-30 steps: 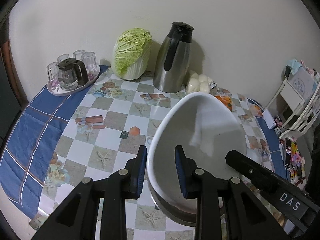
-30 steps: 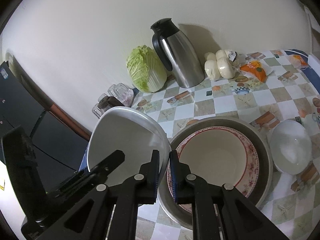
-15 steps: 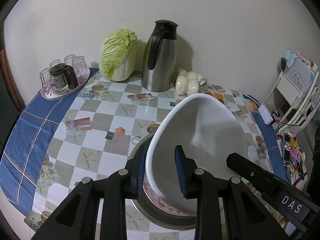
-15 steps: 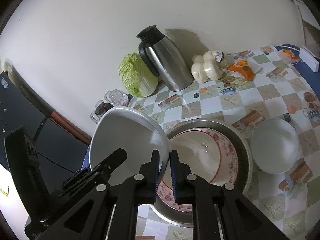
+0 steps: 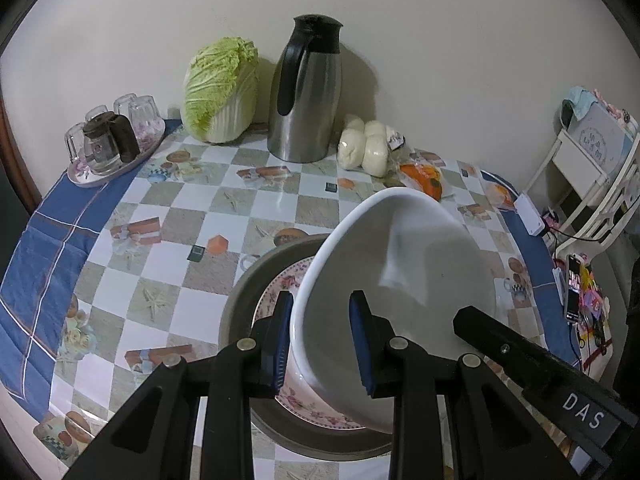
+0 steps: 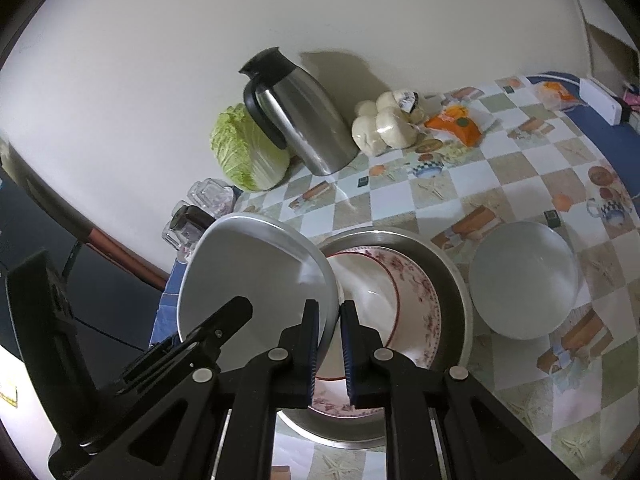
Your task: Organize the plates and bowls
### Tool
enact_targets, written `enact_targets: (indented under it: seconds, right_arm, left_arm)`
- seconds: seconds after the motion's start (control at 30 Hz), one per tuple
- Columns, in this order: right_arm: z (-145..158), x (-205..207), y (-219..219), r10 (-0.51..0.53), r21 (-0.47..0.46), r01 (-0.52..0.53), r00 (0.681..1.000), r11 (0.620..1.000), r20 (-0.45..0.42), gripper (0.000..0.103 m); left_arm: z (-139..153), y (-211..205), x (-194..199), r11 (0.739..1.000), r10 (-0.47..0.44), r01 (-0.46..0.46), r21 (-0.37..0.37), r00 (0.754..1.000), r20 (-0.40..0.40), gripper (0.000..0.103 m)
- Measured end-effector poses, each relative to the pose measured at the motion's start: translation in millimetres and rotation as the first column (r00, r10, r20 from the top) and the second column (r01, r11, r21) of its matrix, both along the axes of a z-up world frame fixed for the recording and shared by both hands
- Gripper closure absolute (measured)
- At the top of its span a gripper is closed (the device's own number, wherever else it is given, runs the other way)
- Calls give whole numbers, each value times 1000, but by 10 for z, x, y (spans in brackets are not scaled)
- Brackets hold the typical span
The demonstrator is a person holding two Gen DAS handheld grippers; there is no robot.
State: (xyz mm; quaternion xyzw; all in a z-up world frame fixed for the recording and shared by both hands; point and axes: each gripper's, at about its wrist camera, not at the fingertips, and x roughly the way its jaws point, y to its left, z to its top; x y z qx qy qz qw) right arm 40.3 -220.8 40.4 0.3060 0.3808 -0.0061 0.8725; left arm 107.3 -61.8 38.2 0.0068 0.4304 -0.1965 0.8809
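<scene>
Both grippers carry one tilted white bowl (image 5: pixel 420 280); left gripper (image 5: pixel 322 340) clamps its rim; right gripper (image 6: pixel 329 344) pinches opposite edge; below, floral plate (image 6: pixel 416 300) sits inside steel basin (image 6: pixel 452 264)

Large white bowl (image 5: pixel 424 280) tilted above floral-rimmed ceramic plate (image 6: pixel 416 300), which sits in round steel basin (image 6: pixel 452 272). Smaller white bowl (image 6: pixel 524 280) right of basin. Steel jug (image 5: pixel 306 96), green cabbage (image 5: pixel 220 88) behind, by wall.

Plain cream wall (image 5: pixel 440 40) behind checkered tablecloth (image 5: pixel 168 280); white shelf rack (image 5: pixel 592 184) alongside.
</scene>
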Motion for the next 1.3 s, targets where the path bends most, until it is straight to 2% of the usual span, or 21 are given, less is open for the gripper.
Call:
enact_targets:
  seconds: [0.73, 1.3]
  right_arm:
    - [-192, 83, -175, -36, 30, 37, 999, 999, -35, 89]
    - [-335, 140, -218, -52, 50, 55, 997, 997, -62, 89]
  left_arm:
    - [-269, -144, 106, 1000, -28, 27, -7, 996, -86, 73]
    - [-295, -138, 148, 1000, -20, 20, -1, 996, -86, 73]
